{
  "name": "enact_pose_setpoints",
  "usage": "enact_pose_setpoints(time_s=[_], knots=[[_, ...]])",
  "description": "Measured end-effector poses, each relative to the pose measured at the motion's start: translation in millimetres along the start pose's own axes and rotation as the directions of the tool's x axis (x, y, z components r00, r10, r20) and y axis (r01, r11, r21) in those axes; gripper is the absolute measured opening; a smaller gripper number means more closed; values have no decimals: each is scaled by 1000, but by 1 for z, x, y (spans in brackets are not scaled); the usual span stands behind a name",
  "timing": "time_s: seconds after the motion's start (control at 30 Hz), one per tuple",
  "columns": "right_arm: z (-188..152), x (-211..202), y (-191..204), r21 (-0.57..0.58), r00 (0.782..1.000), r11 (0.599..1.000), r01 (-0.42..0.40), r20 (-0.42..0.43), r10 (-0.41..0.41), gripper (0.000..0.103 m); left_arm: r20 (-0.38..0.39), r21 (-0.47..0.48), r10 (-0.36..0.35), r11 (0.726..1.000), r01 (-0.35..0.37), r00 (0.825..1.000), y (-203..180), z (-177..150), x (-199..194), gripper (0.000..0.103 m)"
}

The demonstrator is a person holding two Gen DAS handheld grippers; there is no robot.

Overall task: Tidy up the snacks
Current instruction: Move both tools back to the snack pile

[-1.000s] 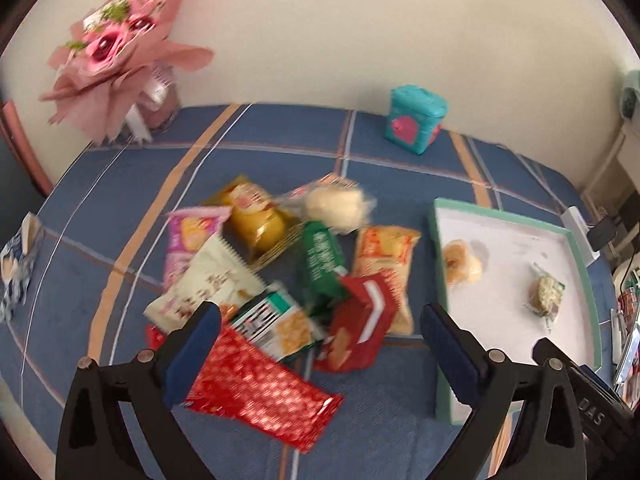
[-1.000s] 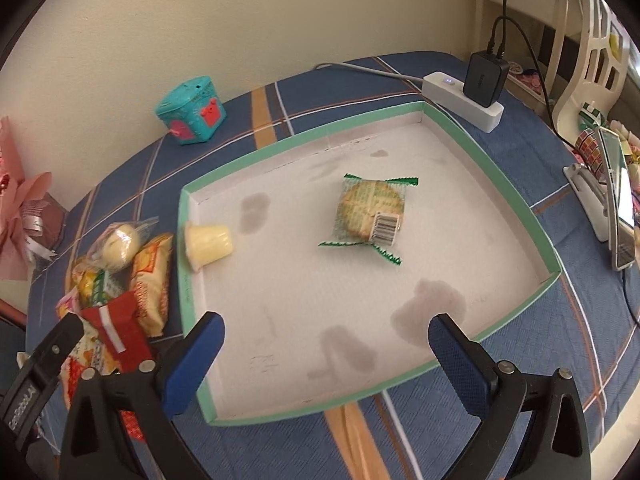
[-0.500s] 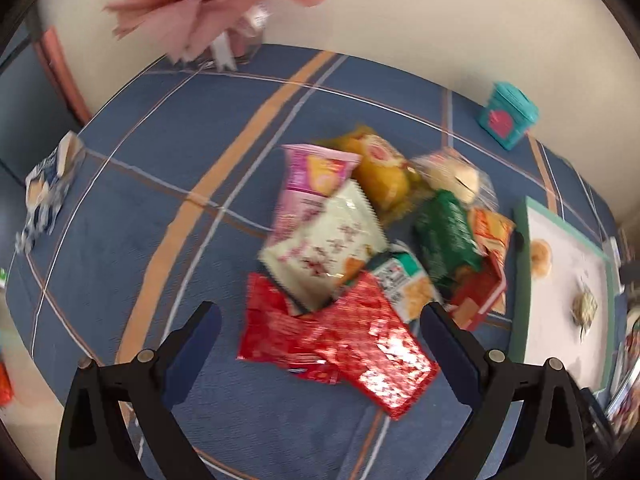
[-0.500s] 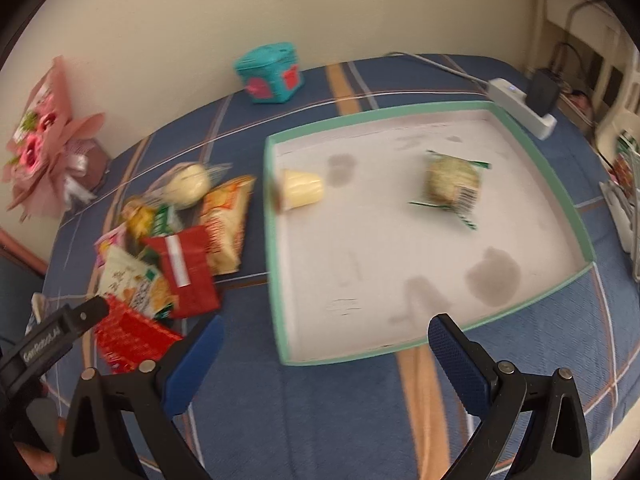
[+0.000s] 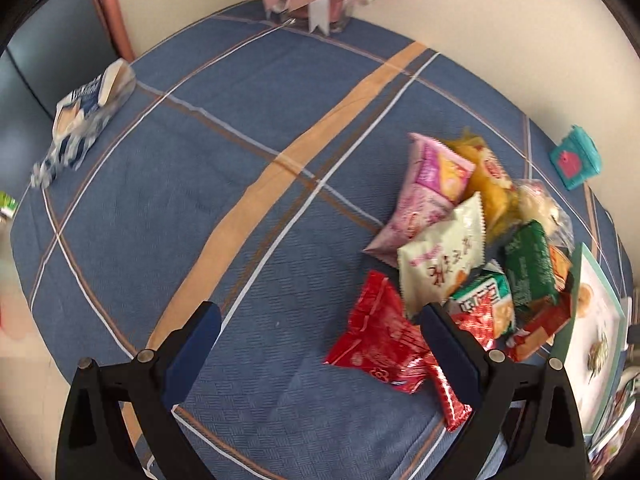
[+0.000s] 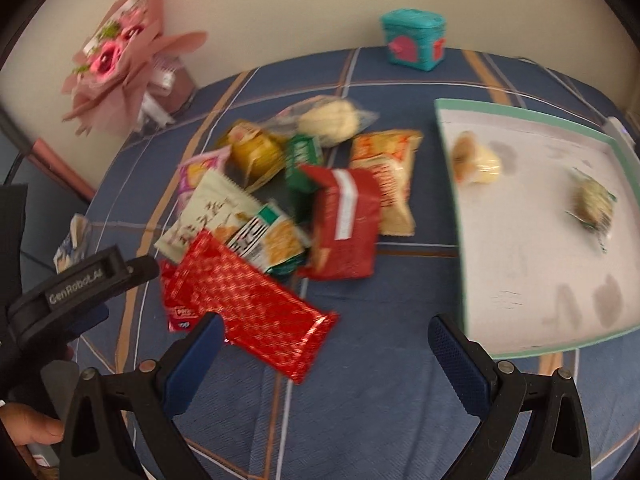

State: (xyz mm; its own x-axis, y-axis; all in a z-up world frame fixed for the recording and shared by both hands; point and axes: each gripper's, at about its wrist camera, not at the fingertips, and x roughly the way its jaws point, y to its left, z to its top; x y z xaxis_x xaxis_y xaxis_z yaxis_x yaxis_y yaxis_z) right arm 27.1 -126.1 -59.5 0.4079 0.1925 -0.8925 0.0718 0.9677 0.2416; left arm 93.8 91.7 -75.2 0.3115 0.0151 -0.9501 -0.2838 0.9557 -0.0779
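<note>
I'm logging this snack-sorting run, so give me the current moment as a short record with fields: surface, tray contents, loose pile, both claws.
surface: blue plaid tablecloth
tray: green-rimmed white tray, right of the pile
tray contents: pale yellow wrapped cake; round green-wrapped biscuit
loose pile: shiny red foil packet nearest the claws, red packet with white stripe, orange packet, others behind
left claw: open, empty, right finger over the pile's near edge
right claw: open, empty, before the pile

Both views swung leftward, right gripper now over the snack pile.
</note>
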Motion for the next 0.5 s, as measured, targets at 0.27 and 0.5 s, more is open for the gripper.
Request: enact_pose_setpoints(time_s=[0.27, 0.5], knots=[[-5, 32, 31, -149, 998, 989, -3, -61, -6, 103, -16, -74, 17, 997, -18, 1000, 18, 1, 6, 100], [-4, 49, 48, -198, 998, 980, -13, -70, -1, 98, -31, -91, -4, 996, 1, 1000, 20, 0, 10, 100]])
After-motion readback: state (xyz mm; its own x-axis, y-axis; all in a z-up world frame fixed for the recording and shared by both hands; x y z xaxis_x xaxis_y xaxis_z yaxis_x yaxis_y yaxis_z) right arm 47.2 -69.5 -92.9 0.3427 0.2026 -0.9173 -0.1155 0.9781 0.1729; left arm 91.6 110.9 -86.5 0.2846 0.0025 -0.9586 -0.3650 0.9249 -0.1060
